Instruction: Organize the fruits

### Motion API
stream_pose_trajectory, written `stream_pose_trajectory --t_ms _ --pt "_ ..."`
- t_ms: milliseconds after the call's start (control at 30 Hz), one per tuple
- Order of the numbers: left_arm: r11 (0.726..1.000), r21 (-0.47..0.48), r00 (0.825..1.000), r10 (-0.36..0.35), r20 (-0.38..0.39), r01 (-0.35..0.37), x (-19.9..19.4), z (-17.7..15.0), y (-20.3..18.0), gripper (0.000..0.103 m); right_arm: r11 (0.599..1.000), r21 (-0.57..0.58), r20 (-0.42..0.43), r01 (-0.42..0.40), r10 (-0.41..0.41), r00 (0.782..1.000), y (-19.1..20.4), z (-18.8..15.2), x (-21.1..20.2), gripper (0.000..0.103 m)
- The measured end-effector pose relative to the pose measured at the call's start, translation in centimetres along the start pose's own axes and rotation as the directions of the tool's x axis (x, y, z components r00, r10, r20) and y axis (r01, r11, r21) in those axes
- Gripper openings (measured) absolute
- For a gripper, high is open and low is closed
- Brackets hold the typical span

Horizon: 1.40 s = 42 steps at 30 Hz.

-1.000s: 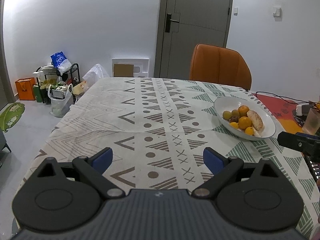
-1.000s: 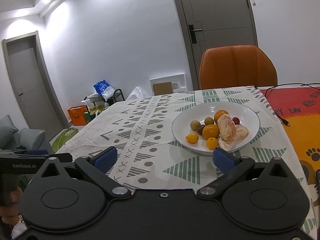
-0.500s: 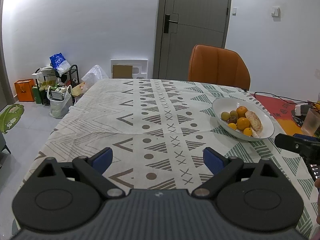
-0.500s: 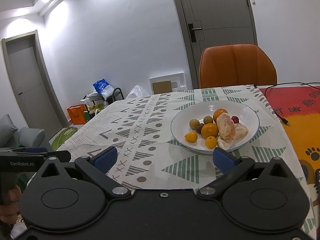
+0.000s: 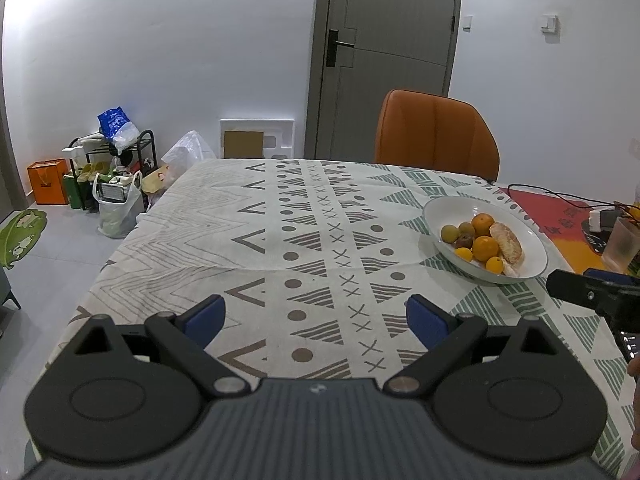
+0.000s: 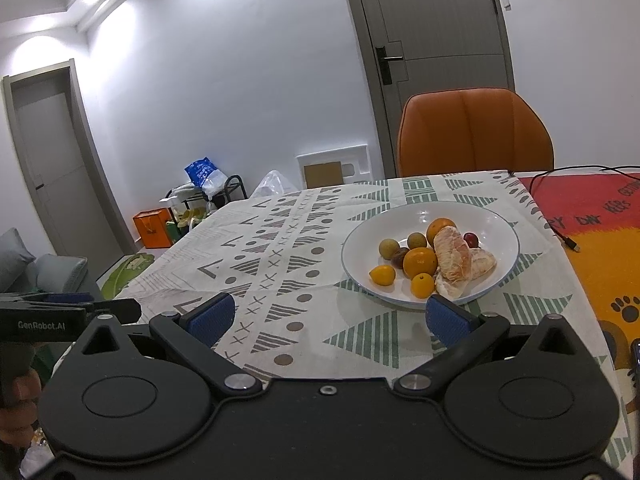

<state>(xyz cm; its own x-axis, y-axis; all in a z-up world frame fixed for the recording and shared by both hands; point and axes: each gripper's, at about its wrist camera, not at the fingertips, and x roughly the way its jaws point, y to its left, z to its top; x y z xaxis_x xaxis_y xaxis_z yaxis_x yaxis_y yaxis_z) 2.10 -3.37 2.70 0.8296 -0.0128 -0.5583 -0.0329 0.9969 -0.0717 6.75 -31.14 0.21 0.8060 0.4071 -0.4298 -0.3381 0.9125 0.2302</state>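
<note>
Here, in the left wrist view, the left gripper (image 5: 316, 316) is hanging over the patterned surface (image 5: 256, 216) with its jaws spread wide and holding nothing. The white bowl (image 5: 444, 206) of fruit is sitting well off to the right and further ahead, not between the blue pads (image 5: 206, 316). At the right edge the other tool is poking in as a dark bar, closer to the bowl than this one. A cable (image 5: 560, 196) and a frosted cup (image 5: 622, 244) are lying beyond the bowl, on the red mat.

In the right wrist view, the right gripper (image 6: 328, 318) is also gaping wide and gripping nothing. The bowl (image 6: 492, 216) is lying just ahead and slightly right of centre, its near rim just beyond the right pad. This view is showing the fruit plainly: two oranges (image 6: 420, 262), two small yellow fruits (image 6: 382, 274), round brownish ones (image 6: 389, 248), a red one (image 6: 471, 239), and peeled citrus segments (image 6: 450, 258) whose long axis is running away from the camera, leaning left. The right hand is looking much the nearer, so I judge it better placed to reach first. An orange chair (image 6: 476, 132) is standing behind the surface.
</note>
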Motion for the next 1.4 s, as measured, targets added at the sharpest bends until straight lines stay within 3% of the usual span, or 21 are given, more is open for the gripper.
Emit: stream_pose_trajectory --t_ms 1400 --pt "1.0 0.007 1.0 -0.01 -0.004 0.01 0.57 -0.31 -0.25 0.096 1.0 0.009 -0.02 0.002 -0.002 1.0 -0.28 -0.5 0.4 0.103"
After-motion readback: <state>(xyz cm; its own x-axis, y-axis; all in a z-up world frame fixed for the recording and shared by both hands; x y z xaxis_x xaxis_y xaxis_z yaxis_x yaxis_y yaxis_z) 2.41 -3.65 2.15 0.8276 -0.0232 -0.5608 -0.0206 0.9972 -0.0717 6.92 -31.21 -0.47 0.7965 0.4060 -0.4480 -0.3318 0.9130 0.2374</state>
